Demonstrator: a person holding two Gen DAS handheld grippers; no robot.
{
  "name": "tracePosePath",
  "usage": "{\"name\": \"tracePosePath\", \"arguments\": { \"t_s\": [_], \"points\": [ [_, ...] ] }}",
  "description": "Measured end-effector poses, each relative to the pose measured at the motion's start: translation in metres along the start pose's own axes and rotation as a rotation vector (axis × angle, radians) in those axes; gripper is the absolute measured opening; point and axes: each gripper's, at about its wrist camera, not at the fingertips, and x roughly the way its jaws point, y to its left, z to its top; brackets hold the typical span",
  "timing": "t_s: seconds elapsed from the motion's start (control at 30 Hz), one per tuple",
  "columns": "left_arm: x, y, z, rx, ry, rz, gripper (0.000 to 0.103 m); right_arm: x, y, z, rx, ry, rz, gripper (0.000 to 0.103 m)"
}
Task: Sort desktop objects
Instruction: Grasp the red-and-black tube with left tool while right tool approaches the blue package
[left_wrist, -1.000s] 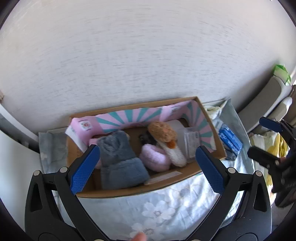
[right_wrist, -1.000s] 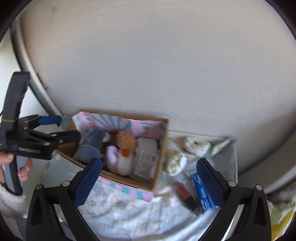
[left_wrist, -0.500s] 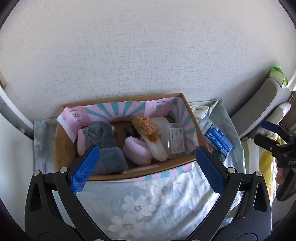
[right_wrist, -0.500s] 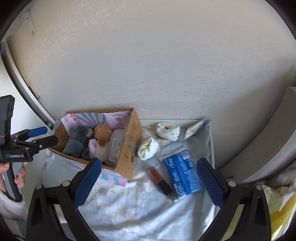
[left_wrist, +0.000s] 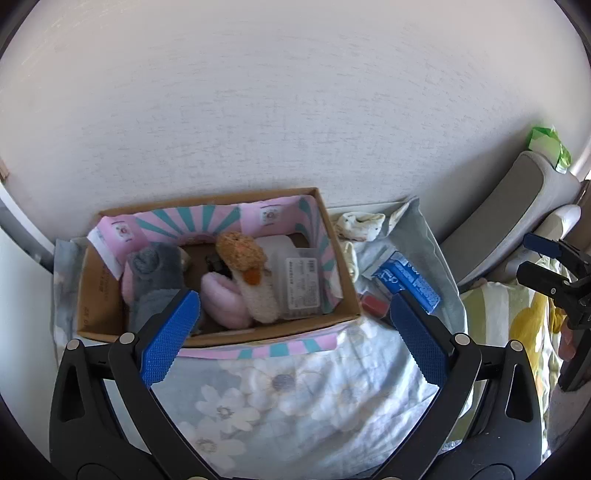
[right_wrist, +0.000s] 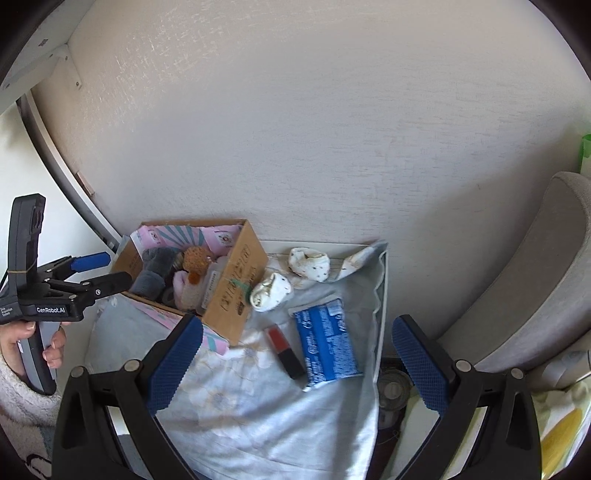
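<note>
Surface: floral cloth (right_wrist: 258, 398) against a pale wall (right_wrist: 332, 129).
Box (right_wrist: 236, 291): on the cloth's left; socks (right_wrist: 271, 291), blue pack (right_wrist: 327, 343) beside it.
My hand-held grippers: left (left_wrist: 291, 332), right (right_wrist: 295, 354) both apart, empty.
Unclear: box's bottom items.

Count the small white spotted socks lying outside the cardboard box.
2. One white sock lies against the cardboard box; the other sock sits farther back near the wall. More may be hidden inside the box.
</note>
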Motion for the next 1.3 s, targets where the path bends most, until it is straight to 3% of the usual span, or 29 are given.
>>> {"name": "tracePosePath", "arguments": {
  "t_s": [0.23, 0.4, 0.57, 0.7, 0.8, 0.93, 1.03, 1.17, 1.3],
  "points": [
    [0.008, -0.031, -0.011, -0.042, 0.014, 0.024, 0.103, 0.004, -0.028, -0.001, -0.053, 0.046, 0.023, 0.102],
    [0.013, -0.058, -0.037, -0.074, 0.013, 0.047, 0.100, 0.013, -0.042, 0.003, -0.180, 0.087, 0.032, 0.102],
    [0.026, -0.087, -0.070, -0.089, 0.032, 0.008, 0.097, 0.045, -0.056, 0.007, -0.322, 0.162, 0.054, 0.102],
    [0.049, -0.109, -0.087, -0.097, 0.050, 0.013, 0.089, 0.074, -0.056, 0.009, -0.381, 0.210, 0.084, 0.102],
    [0.078, -0.107, -0.093, -0.228, 0.081, -0.011, 0.081, 0.096, -0.048, 0.006, -0.400, 0.242, 0.112, 0.102],
    [0.117, -0.101, -0.094, -0.397, 0.101, -0.029, 0.075, 0.122, -0.035, -0.007, -0.466, 0.272, 0.072, 0.097],
    [0.135, -0.098, -0.092, -0.463, 0.122, -0.013, 0.072, 0.132, -0.032, -0.020, -0.509, 0.290, 0.055, 0.095],
    [0.153, -0.087, -0.093, -0.586, 0.154, -0.059, 0.071, 0.141, -0.036, -0.032, -0.551, 0.309, 0.064, 0.095],
    [0.166, -0.087, -0.088, -0.628, 0.194, -0.052, 0.071, 0.146, -0.037, -0.034, -0.581, 0.312, 0.057, 0.095]
  ]
}}
